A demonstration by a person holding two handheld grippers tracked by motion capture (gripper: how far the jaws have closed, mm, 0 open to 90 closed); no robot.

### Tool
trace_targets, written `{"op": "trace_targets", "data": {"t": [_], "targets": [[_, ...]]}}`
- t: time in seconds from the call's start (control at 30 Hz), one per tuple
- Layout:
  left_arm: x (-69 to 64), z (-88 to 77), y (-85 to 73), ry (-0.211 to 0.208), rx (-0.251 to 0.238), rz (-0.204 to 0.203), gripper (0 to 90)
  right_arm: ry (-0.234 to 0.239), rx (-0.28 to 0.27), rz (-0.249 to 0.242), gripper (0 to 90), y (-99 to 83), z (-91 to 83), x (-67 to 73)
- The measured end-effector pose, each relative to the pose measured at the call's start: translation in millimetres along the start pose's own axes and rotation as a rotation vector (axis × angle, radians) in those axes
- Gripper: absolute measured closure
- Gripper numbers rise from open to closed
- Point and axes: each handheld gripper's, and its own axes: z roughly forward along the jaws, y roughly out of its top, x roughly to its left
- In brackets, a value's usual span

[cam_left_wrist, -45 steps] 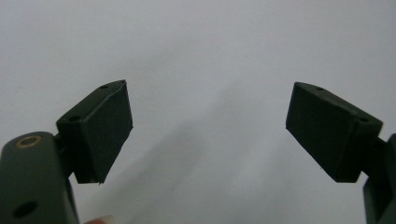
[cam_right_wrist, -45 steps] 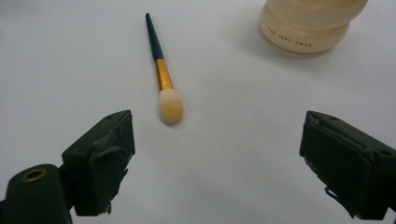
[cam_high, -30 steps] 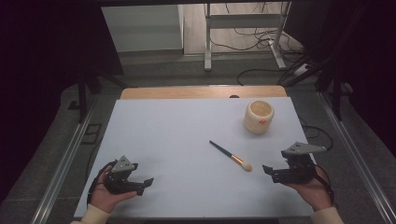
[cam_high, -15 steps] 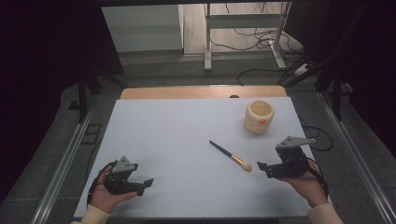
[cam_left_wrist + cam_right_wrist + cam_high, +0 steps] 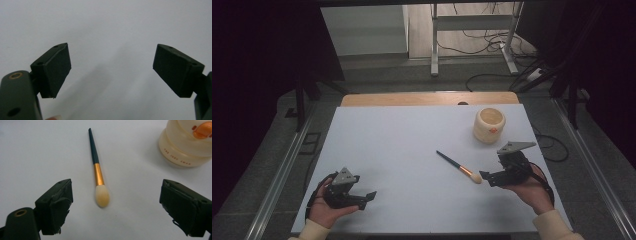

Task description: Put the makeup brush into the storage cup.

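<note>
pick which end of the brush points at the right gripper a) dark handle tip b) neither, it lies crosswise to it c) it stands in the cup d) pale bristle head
d, the brush lies flat on the table with its pale bristle head nearest the open right gripper, the dark handle pointing away.

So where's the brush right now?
High view: the brush lies right of centre on the table, its tip just before the right tool, cup behind.
</note>
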Motion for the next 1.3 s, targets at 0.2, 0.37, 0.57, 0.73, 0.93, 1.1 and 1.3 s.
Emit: {"op": "trace_targets", "data": {"t": [0.2, 0.37, 0.57, 0.73, 0.93, 1.1, 1.3], "targets": [[1.6, 0.2, -0.2, 0.000, 0.001, -0.002, 15.4, 0.005, 0.012, -0.012, 12.1, 10.5, 6.9, 0.4], [2.3, -0.3, -0.4, -0.001, 0.001, -0.001, 15.4, 0.014, 0.028, -0.019, 12.2, 19.2, 15.9, 1.8], [2.0, -0.1, -0.4, -0.003, 0.003, 0.000, 15.4, 0.019, 0.058, -0.034, 12.9, 26.9, 24.5, 1.8], [1.6, -0.1, -0.2, -0.005, 0.005, 0.003, 15.4, 0.024, 0.092, -0.045, 13.2, 30.4, 31.3, 2.4], [1.5, 0.4, -0.2, -0.007, 0.007, 0.005, 15.4, 0.023, 0.117, -0.050, 13.3, 33.3, 36.1, 1.5], [1.8, 0.3, -0.3, -0.007, 0.008, 0.004, 15.4, 0.029, 0.141, -0.067, 14.0, 37.4, 43.1, 3.4], [2.1, 0.4, -0.6, -0.008, 0.006, 0.002, 15.4, 0.044, 0.180, -0.091, 14.8, 44.3, 54.1, 8.9]]}}
